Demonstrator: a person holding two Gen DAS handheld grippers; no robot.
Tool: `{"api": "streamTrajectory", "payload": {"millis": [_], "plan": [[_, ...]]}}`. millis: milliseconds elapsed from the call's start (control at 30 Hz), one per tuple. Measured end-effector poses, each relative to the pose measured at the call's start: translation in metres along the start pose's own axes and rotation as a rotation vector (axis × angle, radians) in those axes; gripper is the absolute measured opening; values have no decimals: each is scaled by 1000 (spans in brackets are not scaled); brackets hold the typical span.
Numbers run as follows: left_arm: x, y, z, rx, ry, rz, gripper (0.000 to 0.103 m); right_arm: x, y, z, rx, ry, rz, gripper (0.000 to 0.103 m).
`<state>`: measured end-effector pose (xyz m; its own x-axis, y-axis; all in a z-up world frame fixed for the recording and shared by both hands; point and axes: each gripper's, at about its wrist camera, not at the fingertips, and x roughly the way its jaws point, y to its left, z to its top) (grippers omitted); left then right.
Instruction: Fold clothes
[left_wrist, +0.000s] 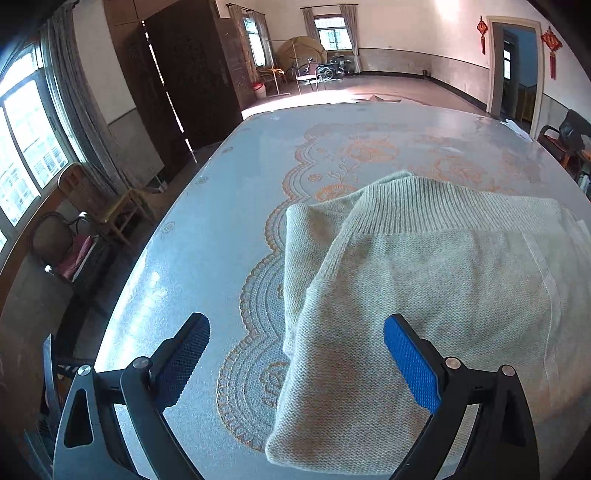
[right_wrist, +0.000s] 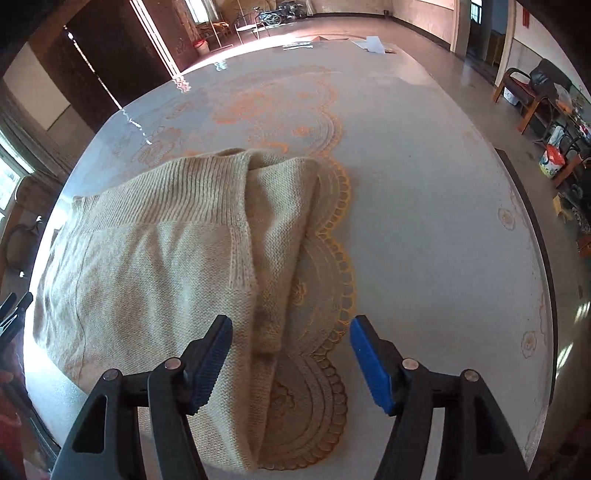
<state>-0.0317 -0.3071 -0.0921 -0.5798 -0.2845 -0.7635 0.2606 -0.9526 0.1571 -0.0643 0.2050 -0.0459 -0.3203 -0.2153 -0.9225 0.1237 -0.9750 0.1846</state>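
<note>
A beige knitted sweater (left_wrist: 424, 288) lies folded on the table, its ribbed hem at the far side and a folded sleeve along its left edge. In the right wrist view the sweater (right_wrist: 155, 273) fills the left half, with a sleeve (right_wrist: 284, 236) folded along its right edge. My left gripper (left_wrist: 295, 363) is open and empty, hovering over the sweater's near left edge. My right gripper (right_wrist: 290, 363) is open and empty, above the sweater's near right edge. The tip of the left gripper (right_wrist: 13, 314) shows at the far left of the right wrist view.
The table (left_wrist: 192, 258) has a pale blue cloth with an orange lace pattern (right_wrist: 325, 229). Papers (right_wrist: 373, 44) lie at its far edge. Chairs (left_wrist: 96, 206) stand to the left by the window, and a chair and clutter (right_wrist: 535, 96) stand on the right.
</note>
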Motion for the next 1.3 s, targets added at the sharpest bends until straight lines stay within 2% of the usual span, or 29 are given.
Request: {"api": "streamTrajectory", "payload": {"millis": [300, 567, 767, 833, 933, 1000, 1300], "plan": [[24, 40, 11, 14, 30, 22, 97, 20, -23, 3, 132, 71, 78, 69], [60, 69, 22, -62, 194, -153, 97, 24, -41, 12, 230, 93, 170, 69], [79, 45, 25, 64, 258, -224, 97, 29, -48, 19, 289, 96, 226, 70], [83, 42, 27, 61, 270, -257, 97, 31, -47, 22, 299, 99, 246, 70], [90, 40, 30, 31, 294, -312, 97, 38, -44, 25, 330, 113, 321, 70], [95, 40, 32, 14, 311, -327, 97, 42, -37, 26, 323, 125, 343, 70], [95, 32, 41, 45, 280, -323, 97, 48, -17, 35, 243, 134, 300, 73]]}}
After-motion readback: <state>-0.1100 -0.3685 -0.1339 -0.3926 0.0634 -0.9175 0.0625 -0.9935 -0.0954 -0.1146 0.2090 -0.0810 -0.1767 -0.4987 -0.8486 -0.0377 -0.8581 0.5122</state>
